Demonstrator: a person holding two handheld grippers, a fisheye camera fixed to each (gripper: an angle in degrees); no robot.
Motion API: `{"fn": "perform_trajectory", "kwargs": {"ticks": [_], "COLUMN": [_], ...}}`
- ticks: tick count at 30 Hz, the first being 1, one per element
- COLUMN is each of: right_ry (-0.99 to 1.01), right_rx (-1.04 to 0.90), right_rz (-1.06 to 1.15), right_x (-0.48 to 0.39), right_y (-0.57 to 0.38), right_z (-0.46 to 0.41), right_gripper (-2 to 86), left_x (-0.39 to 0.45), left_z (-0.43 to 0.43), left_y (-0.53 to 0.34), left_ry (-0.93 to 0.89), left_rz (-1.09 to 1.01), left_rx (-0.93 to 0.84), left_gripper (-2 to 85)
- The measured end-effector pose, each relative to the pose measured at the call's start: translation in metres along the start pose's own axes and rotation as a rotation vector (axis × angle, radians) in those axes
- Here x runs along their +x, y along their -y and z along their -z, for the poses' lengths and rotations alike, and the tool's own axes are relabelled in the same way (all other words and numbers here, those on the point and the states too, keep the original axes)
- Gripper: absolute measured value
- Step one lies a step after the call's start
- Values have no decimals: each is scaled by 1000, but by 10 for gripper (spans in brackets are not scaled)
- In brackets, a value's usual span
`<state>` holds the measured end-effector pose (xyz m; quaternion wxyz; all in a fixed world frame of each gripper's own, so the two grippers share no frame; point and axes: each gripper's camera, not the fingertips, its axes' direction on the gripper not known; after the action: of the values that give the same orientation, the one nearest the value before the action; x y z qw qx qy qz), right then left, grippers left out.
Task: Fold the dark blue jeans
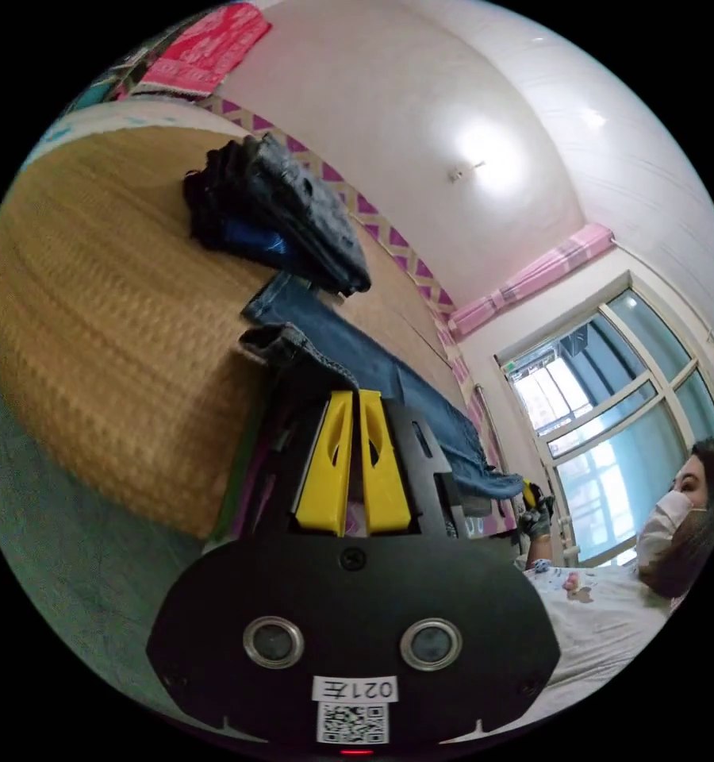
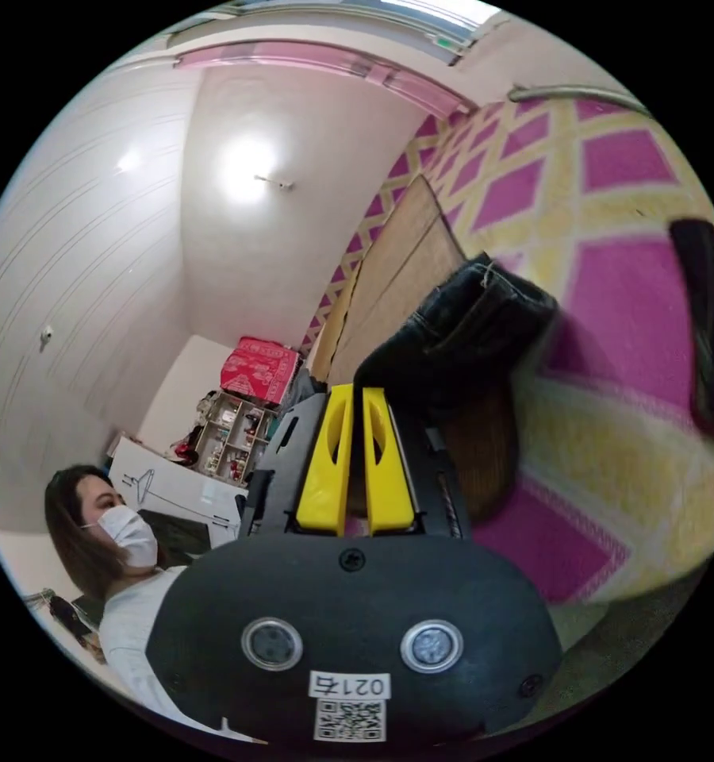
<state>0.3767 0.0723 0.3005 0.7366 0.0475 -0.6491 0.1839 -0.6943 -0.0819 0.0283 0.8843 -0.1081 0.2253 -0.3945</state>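
The dark blue jeans [image 1: 389, 373] hang stretched in the air above a woven mat [image 1: 111, 317]. My left gripper [image 1: 355, 394] is shut on one end of them, with a dark hem bunched just past its yellow jaws. The far end runs to my right gripper [image 1: 534, 502], which a gloved hand holds. In the right gripper view, my right gripper [image 2: 355, 390] is shut on a dark bunched fold of the jeans [image 2: 460, 333] at its jaw tips.
A pile of folded dark clothes [image 1: 285, 214] lies on the mat beyond the jeans. A pink and yellow patterned sheet [image 2: 611, 317] covers the bed's side. A masked person [image 1: 611, 603] stands by a window [image 1: 611, 397]. Shelves [image 2: 230, 436] line the far wall.
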Motion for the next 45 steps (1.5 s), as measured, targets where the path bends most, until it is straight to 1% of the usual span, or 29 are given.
{"fn": "perform_trajectory", "kwargs": {"ticks": [2, 4, 5, 7, 9, 11, 12, 14, 15, 18, 22, 24, 28, 32, 34, 39, 41, 42, 45], "right_ry": [-28, -86, -109, -233, -334, -398, -411, -415, -416, -421, -323, -301, -304, -346, -382, -392, -451, -522, -528], "right_rx": [-21, -54, -56, -80, -86, -84, -79, -141, -204, -363, -536, -607, -723, -745, -756, -784, -745, -711, -674], "right_rz": [14, -3, -13, -36, -29, -21, 13, 93, 165, 374, 632, 718, 882, 1006, 1093, 1151, 1126, 1102, 1063], "right_x": [-6, -2, 1, 16, 24, 23, 15, -1, -16, -61, -121, -139, -167, -182, -191, -207, -209, -206, -218], "right_y": [41, 93, 105, 140, 154, 157, 153, 141, 129, 84, 10, -18, -67, -96, -116, -143, -144, -142, -142], "right_z": [-31, -82, -96, -149, -178, -192, -196, -208, -218, -258, -328, -359, -411, -422, -427, -441, -444, -446, -436], "right_gripper": [10, 17, 20, 41, 62, 76, 79, 78, 77, 73, 80, 84, 91, 93, 94, 102, 69, 25, 5], "left_x": [8, 9, 5, -7, -30, -47, -53, -55, -53, -55, -65, -73, -84, -91, -95, -100, -98, -96, -92], "left_z": [-22, -51, -75, -114, -152, -160, -157, -148, -141, -125, -130, -141, -169, -183, -185, -195, -197, -199, -201], "left_y": [39, 75, 98, 126, 148, 153, 152, 146, 139, 123, 119, 125, 138, 145, 146, 153, 156, 158, 160], "left_ry": [13, 47, 63, 108, 141, 195, 183, 202, 229, 277, 278, 284, 250, 223, 200, 170, 172, 179, 177], "left_rz": [-21, -3, 23, 69, 116, 162, 158, 119, 70, 39, 77, 103, 117, 100, 96, 102, 87, 80, 61], "left_rx": [-20, -45, -64, -101, -111, -94, -76, -79, -80, -50, -39, -27, -63, -63, -55, -44, -44, -50, -54], "left_gripper": [-8, -6, -3, 7, 41, 55, 62, 63, 63, 64, 66, 66, 61, 6, -4, -9, -10, -10, -10]}}
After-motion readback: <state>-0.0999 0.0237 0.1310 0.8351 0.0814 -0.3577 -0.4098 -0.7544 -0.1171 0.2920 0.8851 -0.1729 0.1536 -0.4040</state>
